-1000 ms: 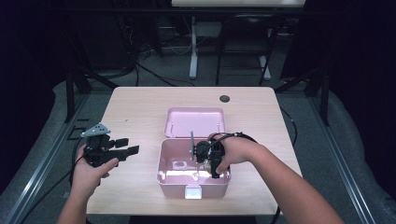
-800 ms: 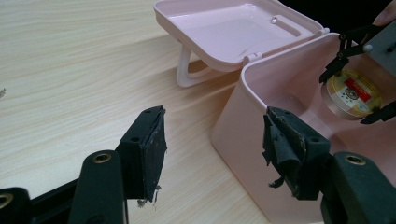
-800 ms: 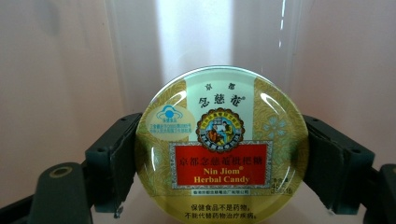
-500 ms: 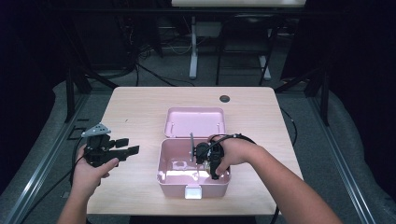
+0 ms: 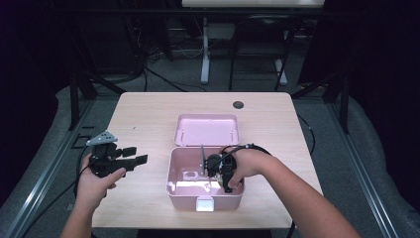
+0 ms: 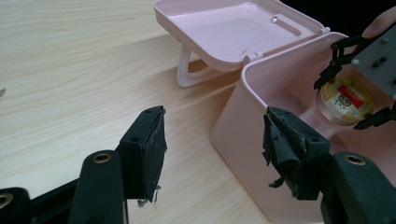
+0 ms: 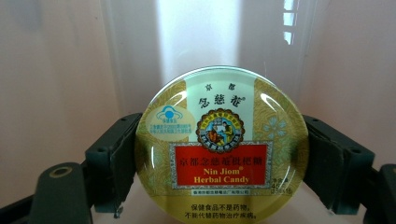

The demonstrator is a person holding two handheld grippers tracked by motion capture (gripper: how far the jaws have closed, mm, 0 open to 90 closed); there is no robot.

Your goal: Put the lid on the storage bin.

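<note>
Almost nothing has moved since the earlier frames: your right hand sits a tiny bit lower in the pink box (image 5: 205,198), and your left hand stays where it was.

Nearest to you, the right gripper (image 5: 225,173) reaches down into the box. Its fingers (image 7: 114,161) are closed on the round candy tin (image 7: 222,147), one finger pressing each side of it. The tin sits right between them, flat face toward the camera. It is round, so it has no long side to line up. You can see it from the left gripper view too (image 6: 344,100), low inside the box near the bottom. I cannot tell if it touches the floor of the box.

You can read the tin. On the red band it says "Nin Jiom Herbal Candy" under a row of Chinese words. More Chinese writing sits at the top and bottom, and there is a small round picture in the middle.

Your right hand has the tin, so it is the one to make the next move, straight up or down between the box walls.

Off to the side, the left gripper (image 5: 130,159) hovers over the surface (image 5: 148,114), just beside the box. Its fingers (image 6: 148,154) are spread open and hold nothing.

Farther back, the lid (image 5: 207,130) lies open and flat behind the box.
</note>
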